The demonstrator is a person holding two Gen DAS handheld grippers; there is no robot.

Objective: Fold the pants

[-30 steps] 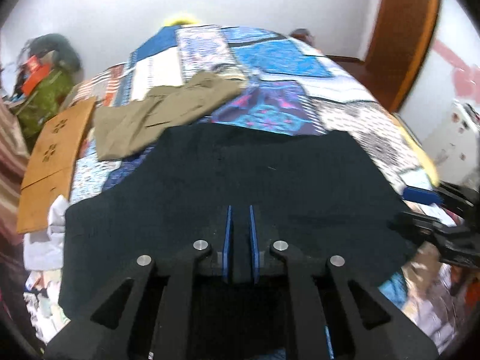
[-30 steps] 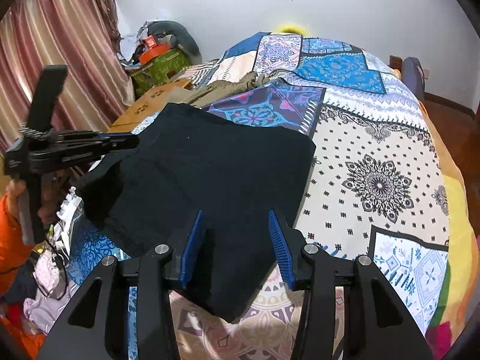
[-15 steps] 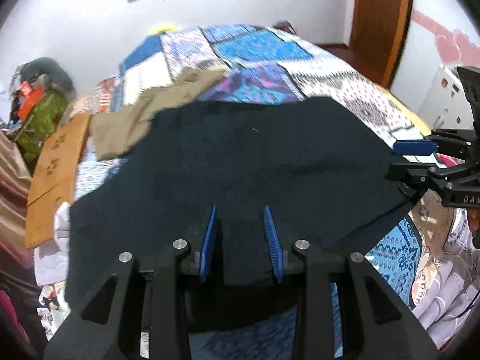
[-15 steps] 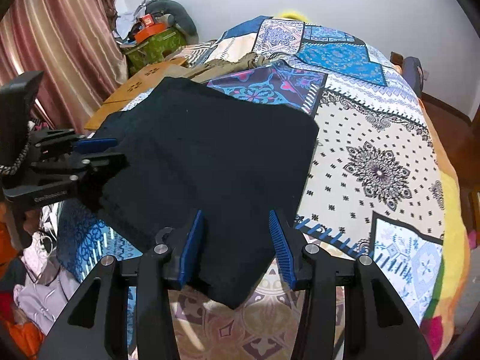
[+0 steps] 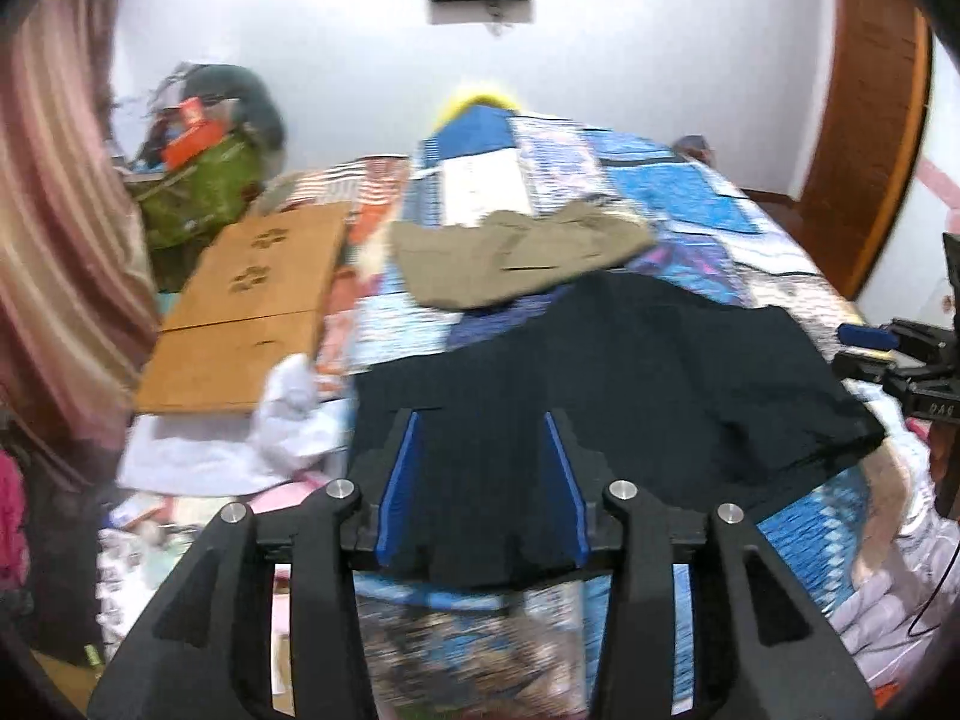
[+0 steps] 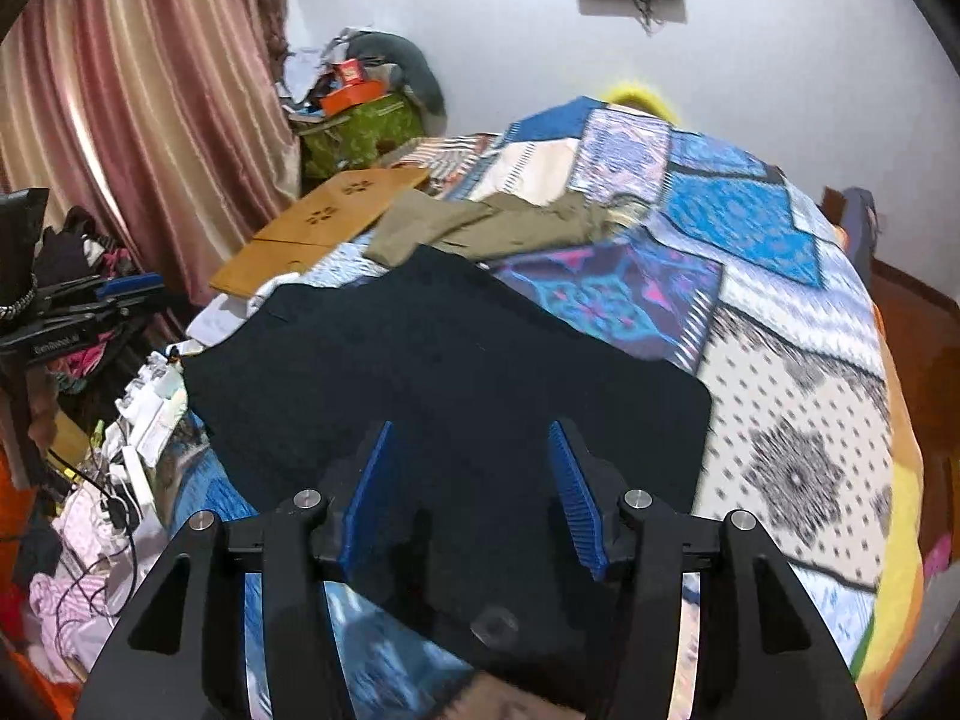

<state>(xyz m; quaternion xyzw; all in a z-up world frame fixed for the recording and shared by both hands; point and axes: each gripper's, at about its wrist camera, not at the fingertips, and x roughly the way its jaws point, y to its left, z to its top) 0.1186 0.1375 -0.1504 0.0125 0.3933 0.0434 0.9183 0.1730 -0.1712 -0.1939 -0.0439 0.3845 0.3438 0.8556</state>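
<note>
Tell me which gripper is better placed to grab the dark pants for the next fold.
Right, probably. The right gripper is open with the dark pants directly beneath its fingers. The left gripper, also open, hovers at their edge, angled partly off the bed.

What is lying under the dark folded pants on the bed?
The dark pants lie on the patchwork bedspread, which shows around them. Their far edge seems to overlap the khaki pants. Anything else beneath is covered.

left tool (image 5: pixel 480 420) spread wide, right tool (image 6: pixel 471 429) apparently likewise, empty
</note>
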